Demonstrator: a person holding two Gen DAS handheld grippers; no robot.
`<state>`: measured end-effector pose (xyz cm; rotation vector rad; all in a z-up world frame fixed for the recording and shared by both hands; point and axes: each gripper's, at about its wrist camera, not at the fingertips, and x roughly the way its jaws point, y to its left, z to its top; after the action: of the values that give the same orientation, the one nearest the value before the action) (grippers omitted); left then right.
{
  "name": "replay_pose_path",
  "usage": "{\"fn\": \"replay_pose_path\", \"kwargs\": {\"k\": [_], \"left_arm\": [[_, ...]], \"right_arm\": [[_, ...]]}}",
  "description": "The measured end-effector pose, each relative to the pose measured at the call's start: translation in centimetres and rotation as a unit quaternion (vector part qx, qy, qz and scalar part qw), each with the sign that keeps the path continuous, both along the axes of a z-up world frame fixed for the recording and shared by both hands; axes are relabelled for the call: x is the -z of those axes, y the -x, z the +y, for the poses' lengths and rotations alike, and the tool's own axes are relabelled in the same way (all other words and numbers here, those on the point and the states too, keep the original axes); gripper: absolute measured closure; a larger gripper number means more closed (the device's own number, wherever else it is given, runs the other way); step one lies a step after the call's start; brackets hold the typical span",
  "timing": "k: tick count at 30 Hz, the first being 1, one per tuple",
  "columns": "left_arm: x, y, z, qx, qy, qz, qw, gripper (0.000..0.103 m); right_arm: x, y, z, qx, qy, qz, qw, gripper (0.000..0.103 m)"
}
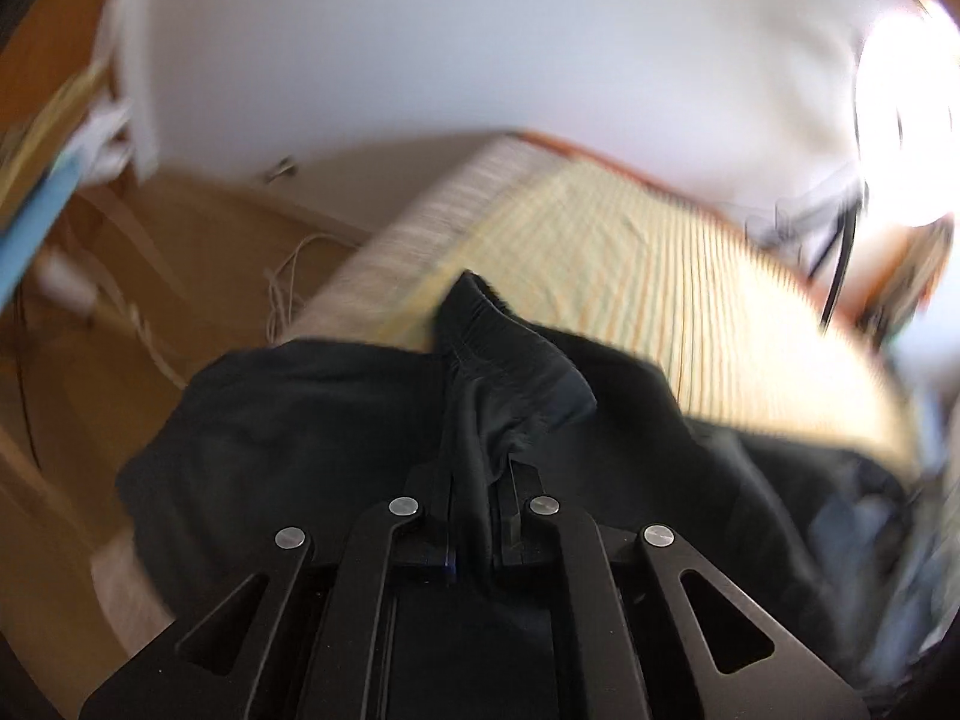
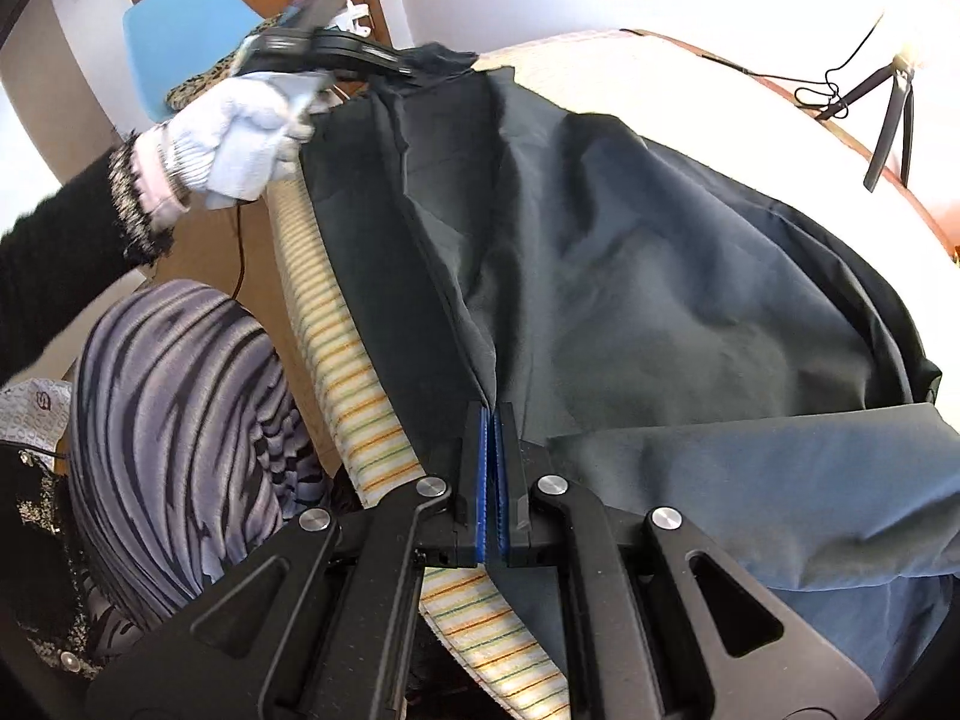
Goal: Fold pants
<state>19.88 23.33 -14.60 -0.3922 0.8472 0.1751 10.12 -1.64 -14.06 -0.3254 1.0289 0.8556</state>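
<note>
Both the left gripper (image 1: 480,480) and right gripper (image 2: 493,420) pinch the dark pants (image 2: 630,276) (over a striped bed (image 2: 360,414)).

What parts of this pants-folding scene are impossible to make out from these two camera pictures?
- Left wrist view: motion blur smears the striped mattress and the shelf clutter at the left.
- The left gripper has its pads buried in the black pants.
- Right wrist view: window glare washes out the far corner; the picture's edge cuts off the pants' lower right part.
</note>
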Motion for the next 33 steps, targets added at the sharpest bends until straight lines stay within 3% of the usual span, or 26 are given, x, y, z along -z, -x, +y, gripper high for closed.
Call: {"fn": "replay_pose_path", "kwargs": {"k": [3, 5, 6, 8, 9, 10, 11, 14, 16, 18, 21, 23, 33], "left_arm": [[0.5, 2.5, 2.8, -0.036, 0.031, -0.007, 0.9989, 0.098], [0.5, 3.0, 2.8, -0.039, 0.005, 0.001, 0.9992, 0.097], [0.6, 3.2, 3.1, -0.045, 0.012, 0.001, 0.9989, 0.093], [1.1, 3.7, 3.9, -0.065, 0.045, 0.007, 0.9969, 0.078], [1.6, 3.6, 4.5, -0.071, 0.073, 0.007, 0.9948, 0.06], [2.3, 3.7, 5.5, -0.073, 0.115, 0.005, 0.9907, 0.053], [2.5, 3.9, 5.9, -0.076, 0.138, 0.009, 0.9876, 0.053], [2.7, 3.9, 7.2, -0.073, 0.177, -0.007, 0.9814, 0.053], [2.8, 3.8, 8.1, -0.08, 0.185, -0.01, 0.9794, 0.063], [2.7, 3.3, 8.1, -0.068, 0.174, -0.003, 0.9824, 0.08], [2.4, 2.9, 6.8, -0.042, 0.125, 0.002, 0.9913, 0.092], [2.2, 2.8, 6.1, -0.035, 0.093, 0.004, 0.9951, 0.093], [0.3, 4.6, 10.1, -0.059, 0.048, -0.011, 0.9971, 0.095]], "right_arm": [[-0.5, 0.4, 0.4, -0.009, -0.003, -0.005, 1.0, 0.1], [-0.6, 0.5, 0.7, -0.014, 0.003, -0.012, 1.0, 0.1], [-0.6, 0.5, 1.0, -0.016, 0.007, -0.014, 1.0, 0.1], [-0.6, 0.3, 1.3, -0.014, 0.013, -0.016, 1.0, 0.1], [-0.5, 0.3, 1.4, -0.013, 0.013, -0.015, 1.0, 0.1], [-0.5, 0.4, 1.4, -0.015, 0.014, -0.015, 1.0, 0.1], [-0.4, 0.4, 1.4, -0.016, 0.02, -0.018, 1.0, 0.1], [-0.1, 0.7, 1.5, -0.019, 0.031, -0.02, 0.999, 0.1], [0.0, 0.6, 1.5, -0.017, 0.034, -0.02, 0.999, 0.1], [0.1, 0.7, 1.5, -0.014, 0.034, -0.022, 0.999, 0.1], [0.3, 0.8, 1.7, -0.011, 0.037, -0.024, 0.999, 0.1], [0.6, 0.9, 1.8, -0.011, 0.041, -0.026, 0.999, 0.1], [-1.4, 0.4, 4.1, -0.019, 0.025, -0.041, 0.999, 0.1]]}}
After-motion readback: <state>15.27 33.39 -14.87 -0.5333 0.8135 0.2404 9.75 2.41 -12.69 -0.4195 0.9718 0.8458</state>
